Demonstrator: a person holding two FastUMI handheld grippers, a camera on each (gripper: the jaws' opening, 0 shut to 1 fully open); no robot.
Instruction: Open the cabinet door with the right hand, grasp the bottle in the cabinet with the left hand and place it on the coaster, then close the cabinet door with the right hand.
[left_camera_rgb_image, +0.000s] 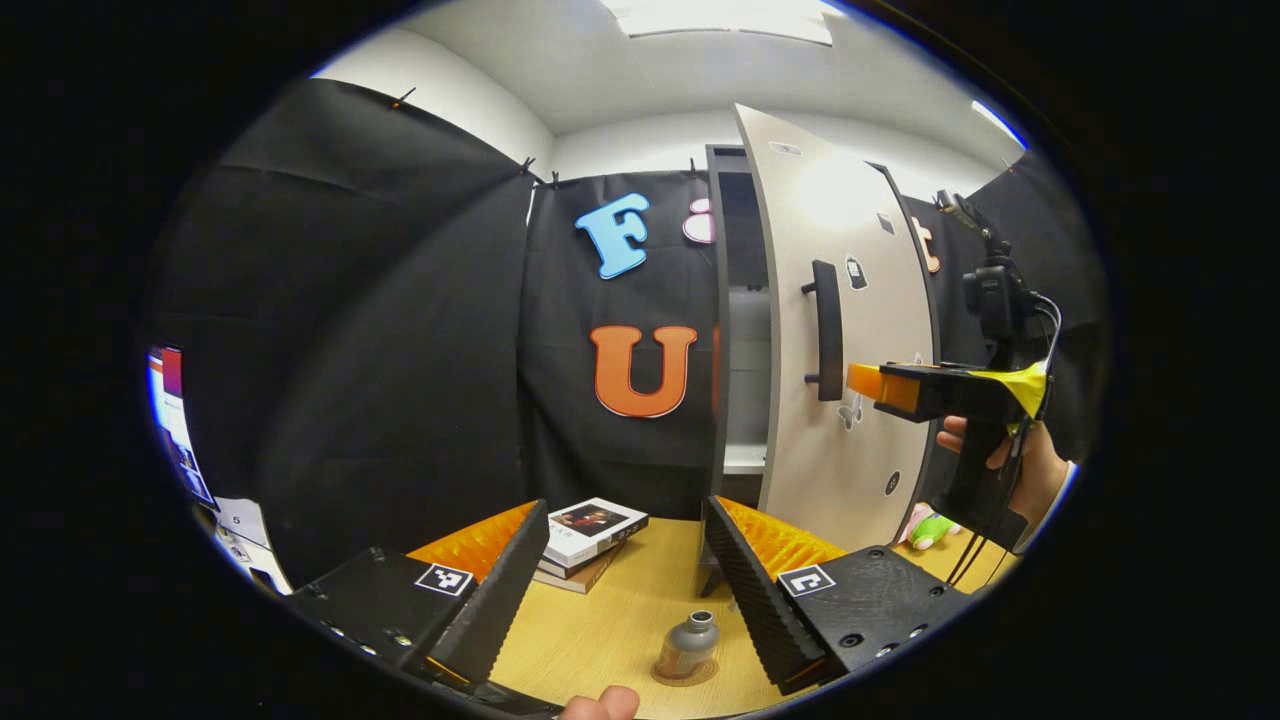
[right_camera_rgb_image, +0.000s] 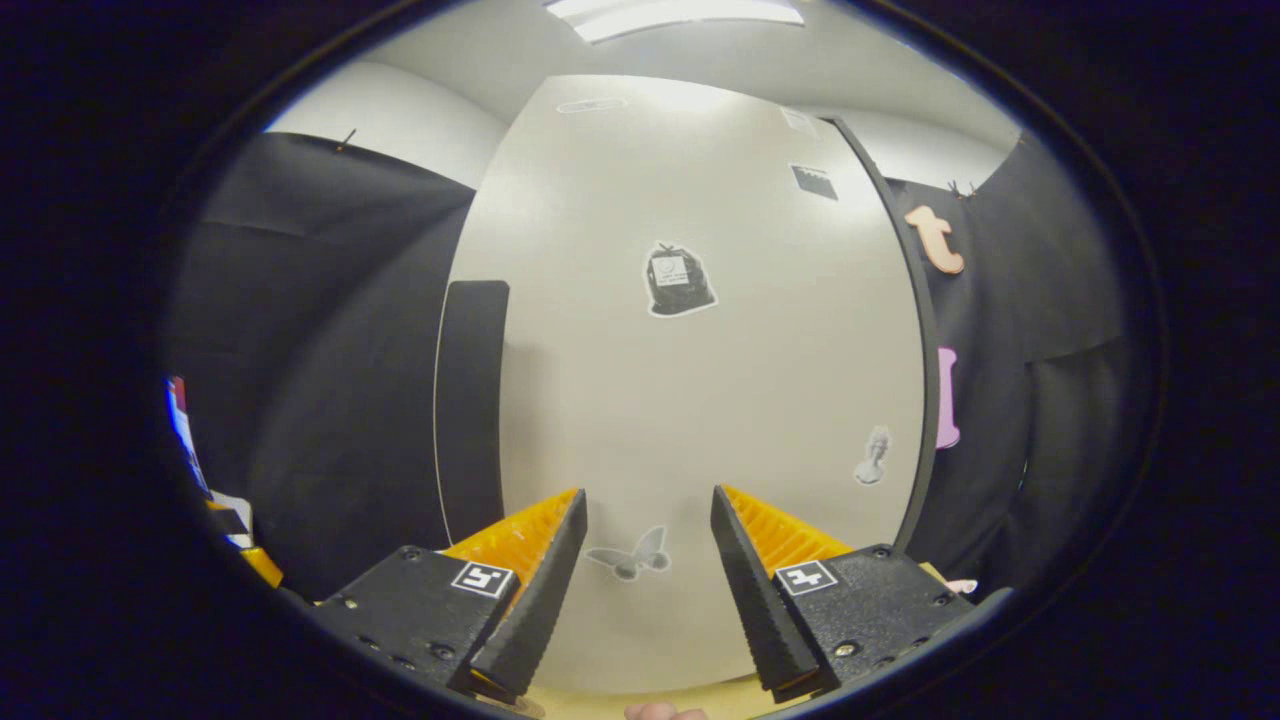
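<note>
A small grey bottle (left_camera_rgb_image: 688, 645) stands upright on a round coaster (left_camera_rgb_image: 685, 675) on the wooden table (left_camera_rgb_image: 620, 620). My left gripper (left_camera_rgb_image: 628, 510) is open above it, its fingers wide apart and touching nothing. The white cabinet door (left_camera_rgb_image: 850, 300) stands partly open, and pale shelves (left_camera_rgb_image: 745, 380) show through the gap. Its black handle (left_camera_rgb_image: 828, 330) is upright. A hand holds my right gripper (left_camera_rgb_image: 862, 380) just right of that handle, close to the door's face. In the right gripper view the right gripper (right_camera_rgb_image: 645, 510) is open and faces the door (right_camera_rgb_image: 700, 380), with the handle (right_camera_rgb_image: 472, 400) off to the left.
Stacked books (left_camera_rgb_image: 590, 535) lie on the table left of the cabinet. A green soft toy (left_camera_rgb_image: 930, 528) sits at the right, behind the door's lower edge. A fingertip (left_camera_rgb_image: 600, 705) shows at the bottom. Stickers dot the door's face.
</note>
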